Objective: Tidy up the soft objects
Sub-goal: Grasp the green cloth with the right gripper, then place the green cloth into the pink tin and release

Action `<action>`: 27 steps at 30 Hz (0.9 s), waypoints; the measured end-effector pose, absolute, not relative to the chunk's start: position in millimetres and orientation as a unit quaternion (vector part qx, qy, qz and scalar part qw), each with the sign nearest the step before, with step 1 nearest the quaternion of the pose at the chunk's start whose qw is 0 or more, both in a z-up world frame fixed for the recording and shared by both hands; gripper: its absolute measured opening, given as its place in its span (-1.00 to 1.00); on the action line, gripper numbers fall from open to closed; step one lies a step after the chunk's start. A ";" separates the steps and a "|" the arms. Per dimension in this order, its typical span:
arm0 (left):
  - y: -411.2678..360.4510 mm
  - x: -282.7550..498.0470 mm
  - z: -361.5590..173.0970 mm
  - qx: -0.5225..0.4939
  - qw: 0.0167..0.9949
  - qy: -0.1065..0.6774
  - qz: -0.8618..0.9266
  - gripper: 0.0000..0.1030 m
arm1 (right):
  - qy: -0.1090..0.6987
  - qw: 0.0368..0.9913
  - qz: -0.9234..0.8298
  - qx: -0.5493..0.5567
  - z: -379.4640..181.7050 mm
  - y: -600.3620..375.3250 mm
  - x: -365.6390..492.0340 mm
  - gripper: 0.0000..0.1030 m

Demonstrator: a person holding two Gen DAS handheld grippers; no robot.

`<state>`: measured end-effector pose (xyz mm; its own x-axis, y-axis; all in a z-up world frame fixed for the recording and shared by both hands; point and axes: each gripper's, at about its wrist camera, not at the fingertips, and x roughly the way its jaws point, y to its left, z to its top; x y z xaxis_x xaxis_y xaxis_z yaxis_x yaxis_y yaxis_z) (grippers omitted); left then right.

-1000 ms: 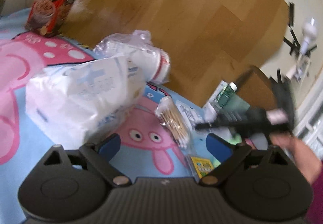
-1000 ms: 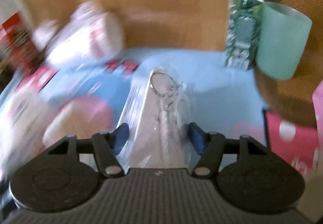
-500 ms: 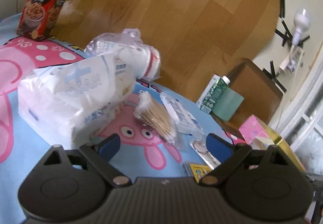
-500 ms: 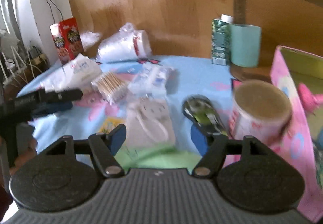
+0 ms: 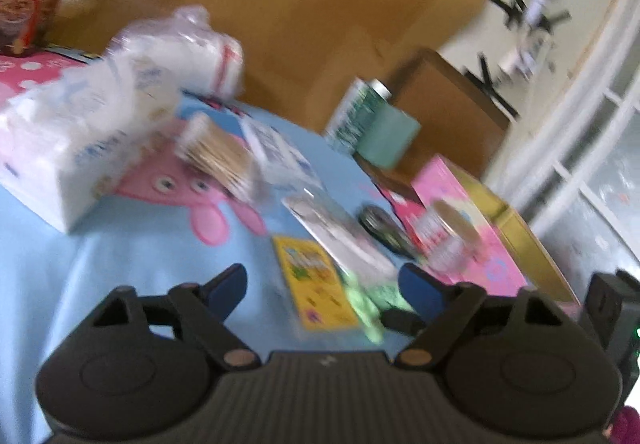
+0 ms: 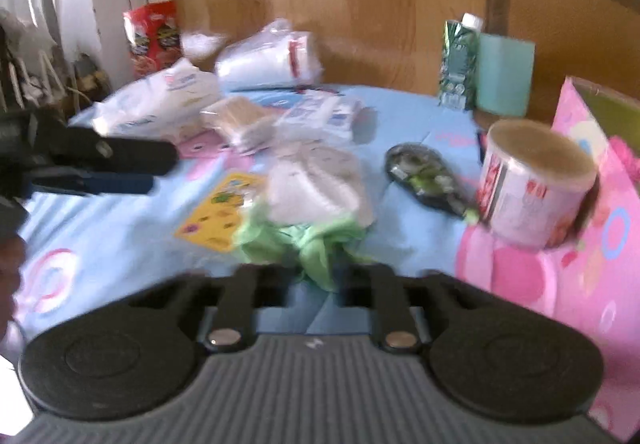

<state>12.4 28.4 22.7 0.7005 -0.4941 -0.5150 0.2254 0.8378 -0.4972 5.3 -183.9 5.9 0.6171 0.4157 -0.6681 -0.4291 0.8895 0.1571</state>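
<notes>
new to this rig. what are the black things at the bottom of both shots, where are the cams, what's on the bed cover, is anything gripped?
No robot arm here: a person holds a two-finger gripper in each hand, and a fisheye camera on each looks forward along its fingers. The black shapes at the bottom are the gripper bodies.

Left wrist view: the left gripper has blue-tipped fingers standing apart and closing, with nothing pressed between them; a yellow card lies beyond.

Right wrist view: the right gripper is shut on a crumpled green soft item. The left gripper also shows at the left edge.

On the blue cartoon cover: a white tissue pack, a cotton swab packet, a clear bag of white cups, a flat clear packet, a dark wrapper and a round canister. The pictures are blurred, so labels are unreadable.
</notes>
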 end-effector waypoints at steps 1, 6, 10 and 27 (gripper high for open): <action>21.2 10.4 23.9 -0.195 0.894 0.342 -0.213 0.56 | 0.371 0.898 0.237 -0.002 8.1 -187.8 -1.2 -0.74; -23.8 3.9 17.8 -0.134 0.869 0.397 -0.262 0.26 | 0.351 0.898 0.259 0.059 13.5 -204.3 -48.1 -0.75; -45.4 0.2 17.7 -0.136 0.849 0.401 -0.316 -0.18 | 0.312 0.915 0.252 0.053 15.7 -208.5 -82.6 -0.75; -226.9 41.3 71.9 -0.048 0.861 0.321 -0.391 0.24 | 0.192 0.981 -0.029 0.027 40.3 -322.7 -41.4 -0.65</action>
<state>41.3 -226.9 71.9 0.4885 -0.7041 -0.5154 0.6420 0.6900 -0.3342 -41.4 -322.7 40.3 0.9247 -0.0470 -0.3777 0.0676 0.9969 0.0414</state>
